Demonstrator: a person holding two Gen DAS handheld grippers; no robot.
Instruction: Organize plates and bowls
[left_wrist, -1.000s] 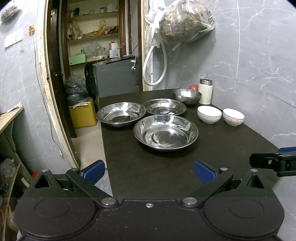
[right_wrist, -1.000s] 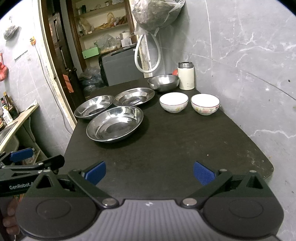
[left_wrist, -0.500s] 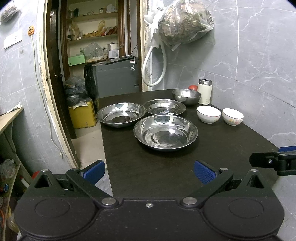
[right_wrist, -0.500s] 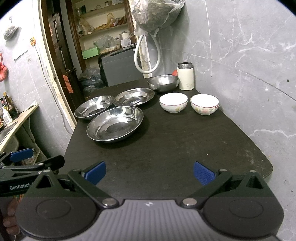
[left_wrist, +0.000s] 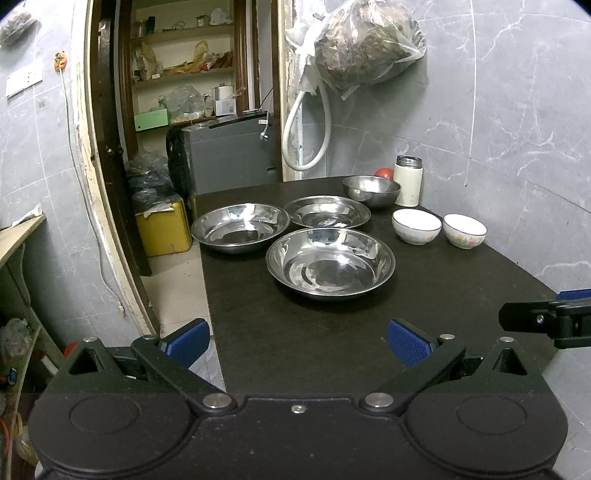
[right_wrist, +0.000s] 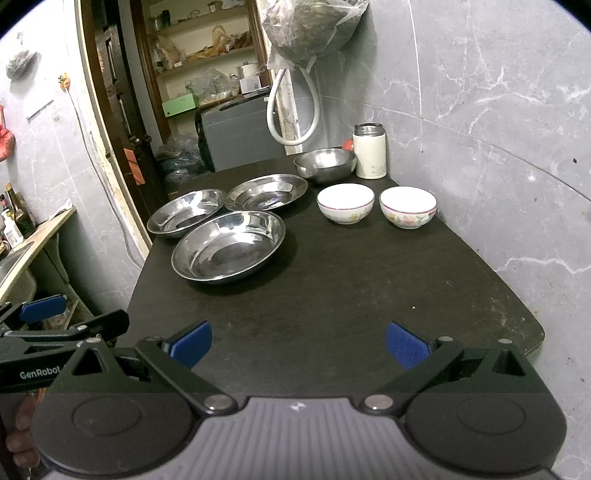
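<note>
While both sets of jaws stand wide and empty over the near end of the dark rectangular table (right_wrist: 332, 295), the left gripper (left_wrist: 297, 341) and right gripper (right_wrist: 298, 343) face bare tabletop across the lower middle of each frame. Three shallow steel plates (left_wrist: 330, 262) cluster at centre, the leftmost steel plate (left_wrist: 240, 228) close to the table's left edge. Two white ceramic bowls (right_wrist: 345, 203) sit right of centre, apart from each other. A deep steel bowl (right_wrist: 325, 165) and cream flask (right_wrist: 369, 150) stand at the far end, just before the grey marble wall (right_wrist: 480, 129).
</note>
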